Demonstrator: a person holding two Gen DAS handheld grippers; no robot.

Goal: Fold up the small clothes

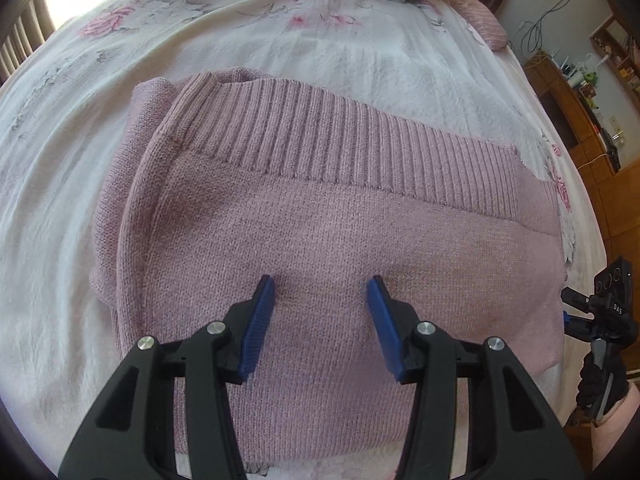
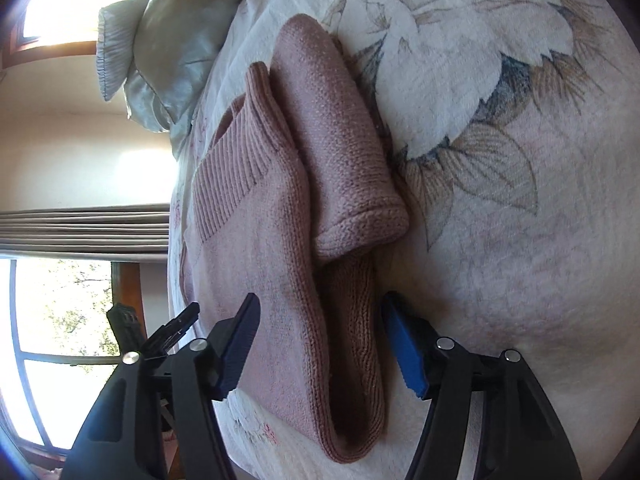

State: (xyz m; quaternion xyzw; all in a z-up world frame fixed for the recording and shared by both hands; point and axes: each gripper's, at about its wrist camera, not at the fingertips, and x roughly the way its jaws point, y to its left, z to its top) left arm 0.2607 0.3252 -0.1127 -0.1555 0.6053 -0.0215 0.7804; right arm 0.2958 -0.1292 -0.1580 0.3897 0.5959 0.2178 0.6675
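Here the pink sweater (image 1: 328,240) lies folded on the bed (image 1: 60,208), its ribbed hem band (image 1: 340,132) running across the far side of the pile and a tucked fold of knit showing at its left edge. The left gripper (image 1: 322,292) stands directly over the middle of the top layer, jaws spread wide and holding nothing; whether its blue tips (image 1: 267,292) press into the knit or sit just above it I cannot tell. Seen from this side the sweater's long axis runs left to right across the bed, so this tool faces the broad flat panel, not an edge.

At the sweater's right end the right gripper (image 2: 318,316) comes in side-on, also wide open and empty, with the stacked layers of the sweater (image 2: 280,280) lying between its two fingers and a folded sleeve (image 2: 340,140) resting on top further along. From here the long axis runs straight away from the tool. My guess is that the right gripper is better placed to pinch that end and carry it over, while the left pins the middle.
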